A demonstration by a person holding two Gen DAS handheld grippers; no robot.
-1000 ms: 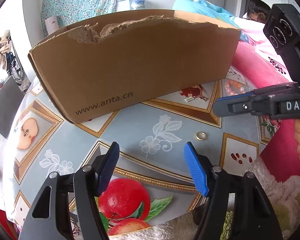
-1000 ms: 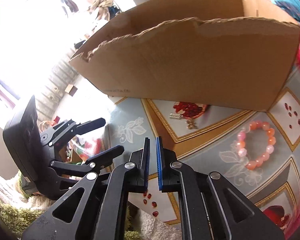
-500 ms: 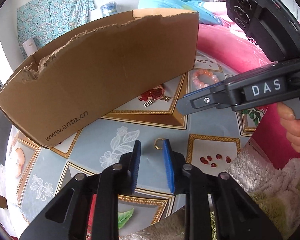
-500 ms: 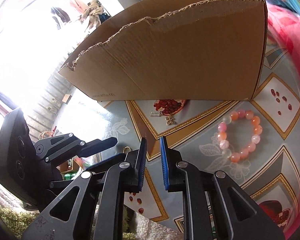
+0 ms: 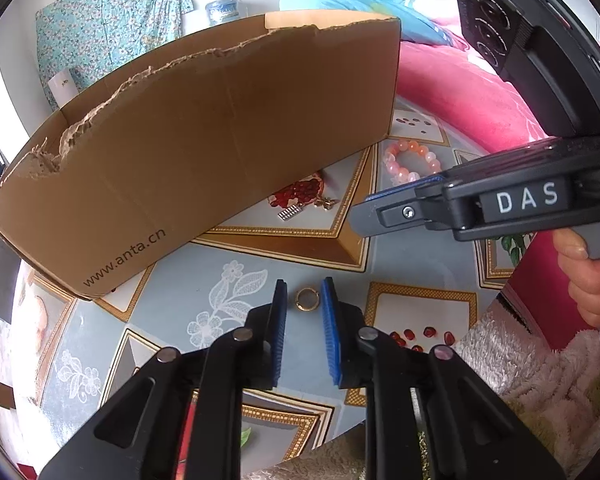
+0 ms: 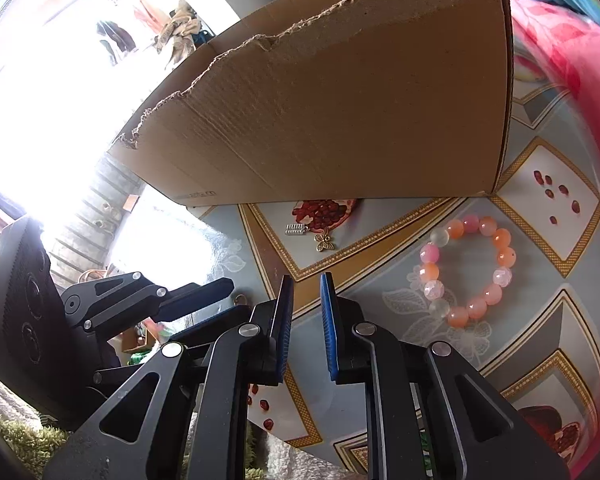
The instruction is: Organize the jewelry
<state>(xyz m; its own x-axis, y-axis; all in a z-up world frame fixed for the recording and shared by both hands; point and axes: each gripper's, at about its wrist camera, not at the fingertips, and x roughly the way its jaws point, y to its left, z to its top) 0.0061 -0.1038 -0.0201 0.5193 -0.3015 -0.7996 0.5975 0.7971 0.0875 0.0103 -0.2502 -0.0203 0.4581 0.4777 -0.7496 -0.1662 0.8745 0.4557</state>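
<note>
A small gold ring (image 5: 307, 299) lies on the patterned tablecloth (image 5: 260, 264), between the blue pads of my left gripper (image 5: 303, 284). The jaws are closing; a thin gap still shows beside the left pad. A pink and orange bead bracelet (image 6: 466, 268) lies to the right of my right gripper (image 6: 306, 280), whose pads stand a little apart with nothing between them. A gold butterfly charm (image 6: 324, 242) and a silver charm (image 6: 295, 230) lie ahead of it, by the cardboard box (image 6: 340, 120).
The torn-edged cardboard box (image 5: 220, 140) fills the far side of the table. A pink blanket (image 5: 460, 92) lies at the right, and fluffy fabric (image 5: 520, 368) at the near edge. A person's hand (image 5: 592, 280) holds the right gripper's handle.
The left jaws have narrowed from wide open to close around the ring, which now sits between them. The right jaws have parted slightly, and that gripper has moved nearer the box.
</note>
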